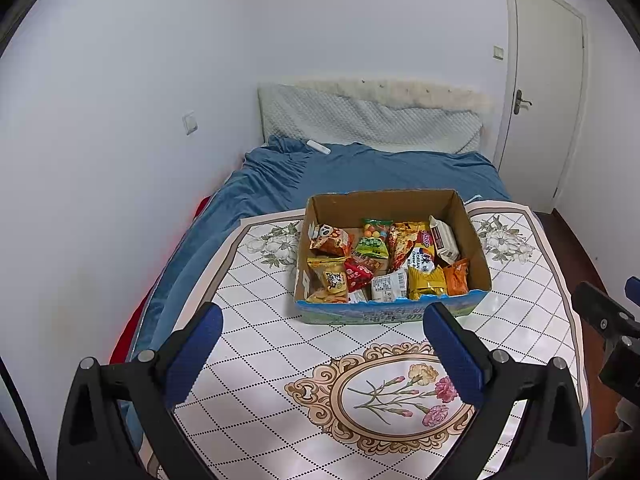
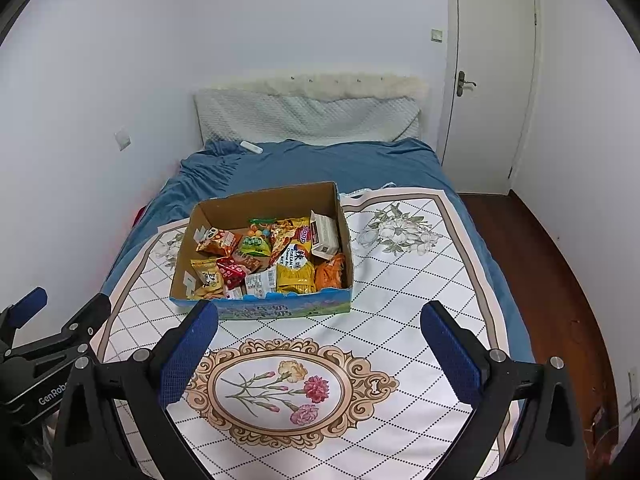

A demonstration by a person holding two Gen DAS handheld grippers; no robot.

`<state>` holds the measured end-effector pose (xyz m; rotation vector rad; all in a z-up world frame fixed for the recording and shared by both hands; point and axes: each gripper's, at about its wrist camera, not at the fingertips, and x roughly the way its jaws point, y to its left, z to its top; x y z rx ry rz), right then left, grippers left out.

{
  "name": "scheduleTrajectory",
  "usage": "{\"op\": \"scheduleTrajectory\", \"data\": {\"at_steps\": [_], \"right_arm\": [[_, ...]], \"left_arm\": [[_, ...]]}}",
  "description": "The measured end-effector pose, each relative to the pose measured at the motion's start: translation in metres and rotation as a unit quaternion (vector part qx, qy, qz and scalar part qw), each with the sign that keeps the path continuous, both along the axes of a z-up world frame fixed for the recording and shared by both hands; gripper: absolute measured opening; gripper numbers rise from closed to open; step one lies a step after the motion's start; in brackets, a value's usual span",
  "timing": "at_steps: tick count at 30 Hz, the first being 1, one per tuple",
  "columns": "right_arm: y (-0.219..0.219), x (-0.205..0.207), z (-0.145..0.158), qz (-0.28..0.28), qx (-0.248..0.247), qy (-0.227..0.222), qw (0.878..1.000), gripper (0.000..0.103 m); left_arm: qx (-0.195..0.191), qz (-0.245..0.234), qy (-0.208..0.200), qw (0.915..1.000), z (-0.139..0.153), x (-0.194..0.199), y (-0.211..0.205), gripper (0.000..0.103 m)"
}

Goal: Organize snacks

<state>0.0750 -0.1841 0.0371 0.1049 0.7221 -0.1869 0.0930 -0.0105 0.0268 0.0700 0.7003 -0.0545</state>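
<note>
**Snacks all in the box, both tongs spread and empty**

The left tongs (image 1: 322, 344) hang over the patterned mat (image 1: 280, 344) on the bed (image 1: 320, 172), jaws spread wide with nothing between them. Ahead of them sits the cardboard box (image 1: 384, 204), and every snack in view lies inside it, loosely heaped: an orange packet (image 1: 330, 240) at the far left, a green packet (image 1: 372, 246) in the middle, a yellow packet (image 1: 426, 282) and a white carton (image 1: 444, 240) toward the right wall. The right tongs (image 2: 318, 340) are likewise released and hold nothing, just short of the box's near wall.

This fits either a pile waiting to be sorted or a box into which the snacks have already been gathered; the pictures do not settle which. No snack lies on the mat.

For any pick from this heap, I judge it best to come down from above, clear of the near wall, and pinch a packet by its crimped edge rather than its puffed belly, since foil slides. Take a top-lying packet so neighbours are not dragged along. The bed is soft, so the box may tilt if pressed.
</note>
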Motion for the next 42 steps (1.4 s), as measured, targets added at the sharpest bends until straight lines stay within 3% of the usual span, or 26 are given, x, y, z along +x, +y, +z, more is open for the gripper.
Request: {"op": "scheduleTrajectory", "data": {"at_steps": [42], "right_arm": [[-0.002,-0.004,-0.002,-0.016,0.001,-0.006,1.0,0.103]], "left_arm": [[-0.009,0.002,-0.007,0.9999,0.008,-0.006,-0.007,0.102]]}}
